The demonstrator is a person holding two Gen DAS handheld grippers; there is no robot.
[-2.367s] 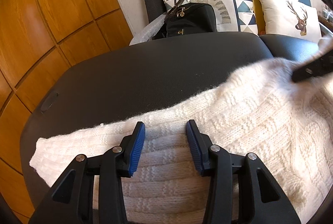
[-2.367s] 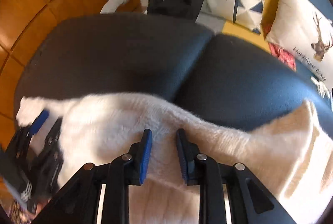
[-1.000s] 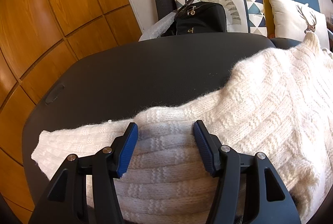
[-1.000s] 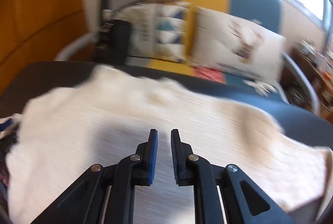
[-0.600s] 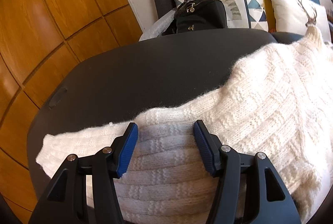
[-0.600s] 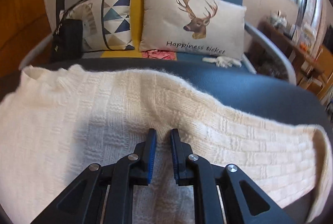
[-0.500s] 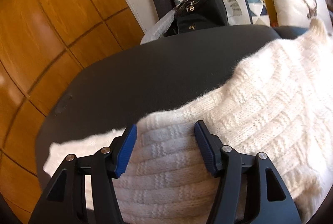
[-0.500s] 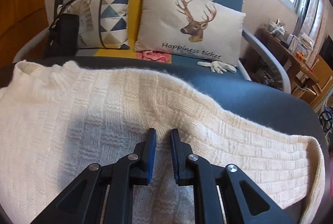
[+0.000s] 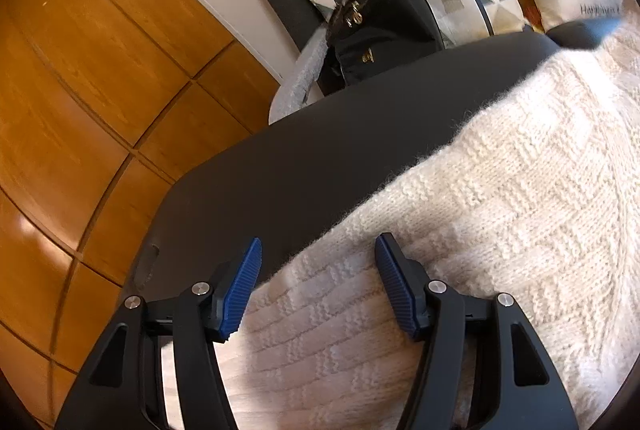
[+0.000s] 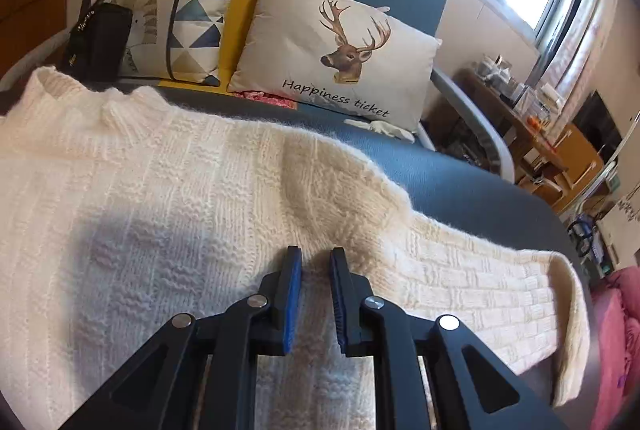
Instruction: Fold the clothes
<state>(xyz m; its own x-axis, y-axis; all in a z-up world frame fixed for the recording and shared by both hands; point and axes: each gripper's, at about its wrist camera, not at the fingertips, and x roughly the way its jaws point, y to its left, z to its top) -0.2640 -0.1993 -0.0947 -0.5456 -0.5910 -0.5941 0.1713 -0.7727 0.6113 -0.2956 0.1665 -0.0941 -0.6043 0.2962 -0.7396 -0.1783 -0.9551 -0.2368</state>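
Left tongs (image 9: 318, 282) stood wide open over the cream knit sweater's (image 9: 500, 210) fuzzy edge, pads clear of it. Right tongs (image 10: 315, 296), nearly shut, had just eased apart slightly, a fold of knit between them; grip uncertain. Sweater lay spread on the dark rounded worktop (image 9: 320, 158). Beyond: two cushions, one black handbag (image 9: 384, 34).
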